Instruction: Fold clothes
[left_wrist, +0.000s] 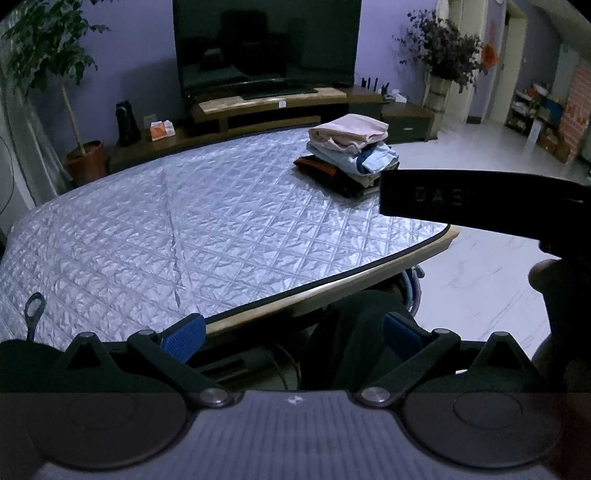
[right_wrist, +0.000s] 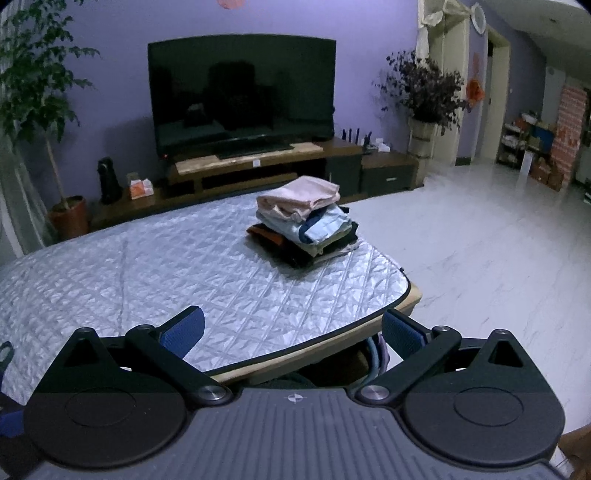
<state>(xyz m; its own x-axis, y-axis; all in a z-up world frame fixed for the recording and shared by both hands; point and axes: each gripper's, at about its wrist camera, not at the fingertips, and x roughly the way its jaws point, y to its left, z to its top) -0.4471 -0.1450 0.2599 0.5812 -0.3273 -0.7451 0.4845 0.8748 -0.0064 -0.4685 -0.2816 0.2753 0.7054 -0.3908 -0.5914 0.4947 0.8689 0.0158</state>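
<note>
A stack of folded clothes (left_wrist: 351, 151) (right_wrist: 304, 221), pink on top, light blue and dark pieces below, sits at the far right of the table with the silver quilted cover (left_wrist: 166, 229) (right_wrist: 147, 266). My left gripper (left_wrist: 291, 336) is open above the table's near edge, with nothing between its blue pads (left_wrist: 184, 336). Dark cloth (left_wrist: 354, 332) lies below the table edge, between the left fingers in the view. My right gripper (right_wrist: 291, 332) is open too, at the near right corner of the table, holding nothing. The right gripper's black body (left_wrist: 480, 199) crosses the left wrist view.
A TV (right_wrist: 243, 99) on a low wooden stand (right_wrist: 258, 162) is behind the table. Potted plants (right_wrist: 37, 110) (right_wrist: 424, 96) stand at both sides. White tiled floor (right_wrist: 480, 258) spreads to the right. A small dark loop (left_wrist: 35, 310) lies on the cover at the left.
</note>
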